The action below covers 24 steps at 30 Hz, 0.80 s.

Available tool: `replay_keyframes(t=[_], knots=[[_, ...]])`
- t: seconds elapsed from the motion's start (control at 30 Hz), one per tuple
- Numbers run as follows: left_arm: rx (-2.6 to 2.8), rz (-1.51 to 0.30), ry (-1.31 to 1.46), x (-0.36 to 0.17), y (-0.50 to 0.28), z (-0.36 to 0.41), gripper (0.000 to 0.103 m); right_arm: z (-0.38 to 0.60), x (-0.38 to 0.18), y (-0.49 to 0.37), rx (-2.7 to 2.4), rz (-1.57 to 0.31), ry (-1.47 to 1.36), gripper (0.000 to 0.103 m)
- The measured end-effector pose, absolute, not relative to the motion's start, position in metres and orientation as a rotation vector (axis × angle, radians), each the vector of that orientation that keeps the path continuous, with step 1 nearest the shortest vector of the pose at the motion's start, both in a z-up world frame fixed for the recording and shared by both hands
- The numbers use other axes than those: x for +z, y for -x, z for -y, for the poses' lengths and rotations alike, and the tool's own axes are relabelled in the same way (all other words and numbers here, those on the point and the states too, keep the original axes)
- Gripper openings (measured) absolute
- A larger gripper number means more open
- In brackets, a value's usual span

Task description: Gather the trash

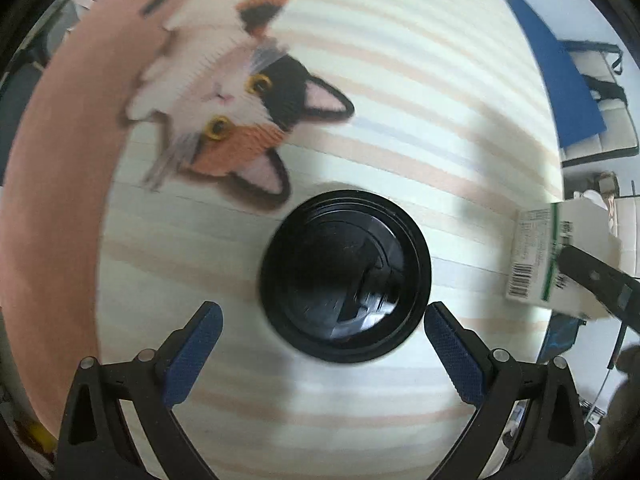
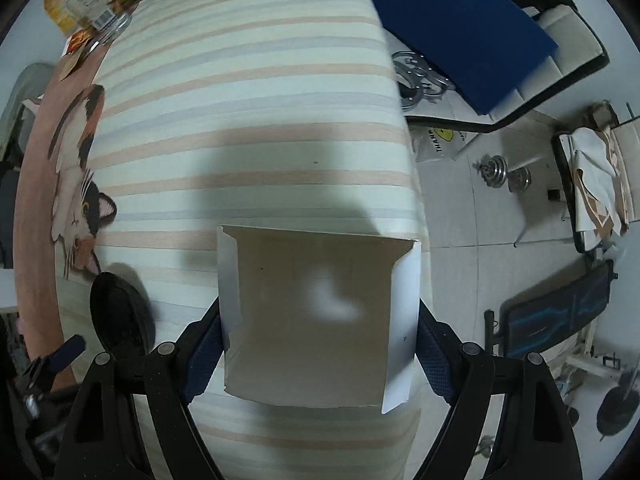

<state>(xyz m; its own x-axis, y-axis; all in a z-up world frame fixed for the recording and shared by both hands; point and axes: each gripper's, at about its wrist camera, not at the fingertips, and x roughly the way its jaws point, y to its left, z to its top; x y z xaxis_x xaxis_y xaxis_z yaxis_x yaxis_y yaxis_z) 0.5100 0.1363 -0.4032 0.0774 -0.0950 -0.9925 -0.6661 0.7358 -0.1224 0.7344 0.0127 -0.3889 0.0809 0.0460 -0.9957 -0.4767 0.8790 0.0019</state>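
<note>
On the striped tablecloth [image 1: 400, 80], just ahead of the left gripper [image 1: 322, 320]: one black plastic lid [image 1: 346, 276], round, glossy, lying flat, its near rim between the two blue-padded fingertips [image 1: 200, 340] without visible contact. Fingers spread wide, holding nothing.

Item two: open cardboard box [image 2: 316, 316], white outside, plain brown inside, opening turned toward the right wrist camera. Right gripper [image 2: 318, 344] clamped on it, one blue pad [image 2: 202, 356] pressed on each side wall. Box sits near the table's right edge; from the left wrist view the same box shows at 3 o'clock, with barcode label and green stripe, one black gripper finger across it.

From the right wrist view the lid lies at 9 o'clock of the box, well apart from it.

Cloth: cream with peach and pale blue stripes, pink border, printed calico cat [image 1: 224, 108] at 11 o'clock of the lid.

Surroundings: blue folder or pad [image 2: 464, 28] on a chair at 1 o'clock of the box; dumbbells [image 2: 506, 174] on the tiled floor at 3 o'clock; clear bottle [image 2: 90, 8] and orange packaging at the table's far left corner.
</note>
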Motion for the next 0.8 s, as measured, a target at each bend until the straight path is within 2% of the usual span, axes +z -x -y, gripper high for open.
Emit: replay_keyframes(t=[0.23, 0.3, 0.33, 0.37, 0.43, 0.8], knots=[[0.482, -1.496, 0.621, -0.412, -0.532, -0.129, 0.103, -0.017, -0.391, -0.735, 0.385, -1.44, 0.374, 0.086], [0.494, -1.49, 0.587, -0.409, -0.535, -0.127, 0.099, -0.019, -0.391, -0.735, 0.383, -1.438, 0.379, 0.086], [0.5, -1.486, 0.571, -0.407, -0.536, -0.126, 0.087, -0.019, -0.391, -0.734, 0.381, -1.436, 0.38, 0.086], [0.508, -1.479, 0.541, -0.403, -0.538, -0.122, 0.071, -0.019, -0.39, -0.735, 0.382, -1.435, 0.383, 0.085], [0.495, -1.453, 0.517, -0.392, -0.532, -0.12, 0.062, -0.018, -0.39, -0.732, 0.381, -1.433, 0.386, 0.085], [0.54, -1.363, 0.402, -0.34, -0.472, -0.125, 0.06, -0.022, -0.382, -0.701, 0.43, -1.395, 0.406, 0.084]])
